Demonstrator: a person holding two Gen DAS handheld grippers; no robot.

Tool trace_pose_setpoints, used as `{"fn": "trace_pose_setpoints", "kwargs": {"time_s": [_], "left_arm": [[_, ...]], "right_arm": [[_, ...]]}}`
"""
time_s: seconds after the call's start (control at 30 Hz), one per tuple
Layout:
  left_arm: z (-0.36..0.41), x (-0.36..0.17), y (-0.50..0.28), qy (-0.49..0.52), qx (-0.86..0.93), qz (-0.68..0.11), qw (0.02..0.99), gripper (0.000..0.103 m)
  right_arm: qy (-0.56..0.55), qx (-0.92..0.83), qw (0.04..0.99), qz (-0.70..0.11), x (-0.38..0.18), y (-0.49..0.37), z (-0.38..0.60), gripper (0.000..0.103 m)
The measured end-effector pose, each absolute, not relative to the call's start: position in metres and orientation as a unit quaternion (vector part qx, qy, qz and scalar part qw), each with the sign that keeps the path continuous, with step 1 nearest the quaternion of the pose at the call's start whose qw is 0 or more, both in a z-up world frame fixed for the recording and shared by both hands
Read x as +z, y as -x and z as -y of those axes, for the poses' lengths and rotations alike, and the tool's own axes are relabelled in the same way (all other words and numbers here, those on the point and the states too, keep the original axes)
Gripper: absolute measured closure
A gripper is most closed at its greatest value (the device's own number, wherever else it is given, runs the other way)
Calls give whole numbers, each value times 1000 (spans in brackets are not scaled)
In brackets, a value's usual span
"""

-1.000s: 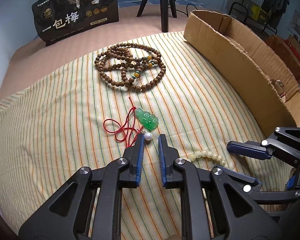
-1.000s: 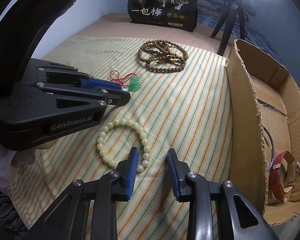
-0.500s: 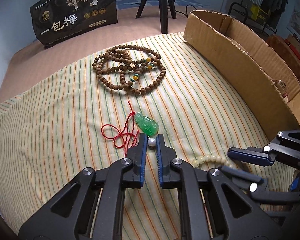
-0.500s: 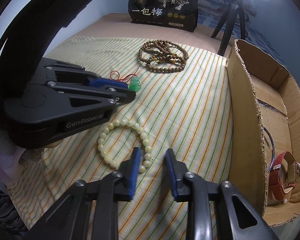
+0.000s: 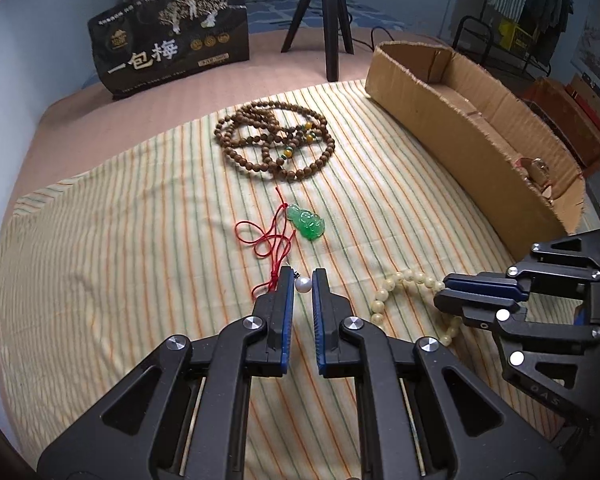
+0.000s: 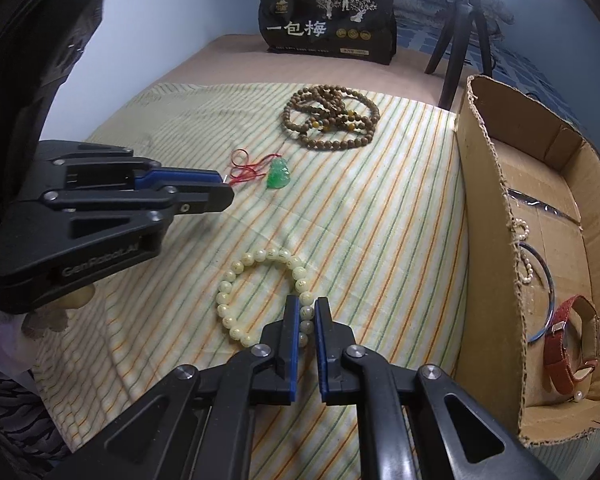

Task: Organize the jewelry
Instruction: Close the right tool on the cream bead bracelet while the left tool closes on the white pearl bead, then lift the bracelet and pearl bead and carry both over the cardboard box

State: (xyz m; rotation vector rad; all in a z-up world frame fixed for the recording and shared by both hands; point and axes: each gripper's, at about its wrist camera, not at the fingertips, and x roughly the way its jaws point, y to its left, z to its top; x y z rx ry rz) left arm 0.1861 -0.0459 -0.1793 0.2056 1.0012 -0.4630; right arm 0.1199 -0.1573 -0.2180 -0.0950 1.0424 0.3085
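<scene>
While between left hand-held gripper [image 5: 303, 283] pads, pearl [image 5: 303, 285].

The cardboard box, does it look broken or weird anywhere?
Yes. The cardboard box has a ragged, frayed top edge on its near wall, and its front corner is torn and uneven. A string of small pearls droops over that rough edge instead of lying flat inside.

The cloth [image 5: 140, 240] is cream with thin orange and green stripes. On it lie brown wooden beads [image 5: 274, 140], a green pendant [image 5: 308, 222] on red cord [image 5: 264, 240], a white pearl [image 5: 303, 285] and a pale, perhaps yellowish, bracelet [image 6: 260, 260].
</scene>
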Motion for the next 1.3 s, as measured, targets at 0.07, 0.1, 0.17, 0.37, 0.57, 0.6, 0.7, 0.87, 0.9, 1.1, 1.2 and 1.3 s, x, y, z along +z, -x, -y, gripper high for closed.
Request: {"fn": "trace_pose_setpoints", "kwargs": {"time_s": [0.07,0.1,0.17,0.37,0.57,0.6,0.7,0.87,0.9,1.1,1.2,1.3], "left_arm": [[44,-174,-184,-95,-217,-470,850,96],[42,-169,-182,-90,-216,-466,853,96],[39,-162,-180,-85,-213,-461,857,96],[28,-141,-174,-58,-203,-445,871,96],[28,-122,-168,-40,-204,-424,882,96],[29,-119,-167,-37,-205,-421,883,96],[33,-111,-166,-28,-208,-414,885,96],[43,-99,-162,-17,-218,-403,889,96],[45,-96,-162,-15,-220,-400,889,96],[65,-85,-158,-10,-238,-388,890,96],[78,-81,-157,-10,-249,-383,890,96],[92,-77,-157,-13,-259,-378,889,96]], "right_arm": [[41,151,857,-492,-214,-118,157,99],[39,152,858,-490,-211,-118,158,98],[33,156,860,-485,-205,-117,159,99],[24,168,868,-466,-184,-111,160,99],[13,173,876,-449,-165,-104,168,99],[10,173,878,-447,-162,-103,171,99],[-1,173,883,-437,-151,-99,180,99],[-19,172,893,-416,-129,-92,196,99],[-22,171,894,-413,-125,-90,199,99],[-40,157,906,-391,-102,-87,226,99],[-49,144,911,-383,-94,-87,242,99],[-59,130,915,-376,-86,-88,260,99]]}}
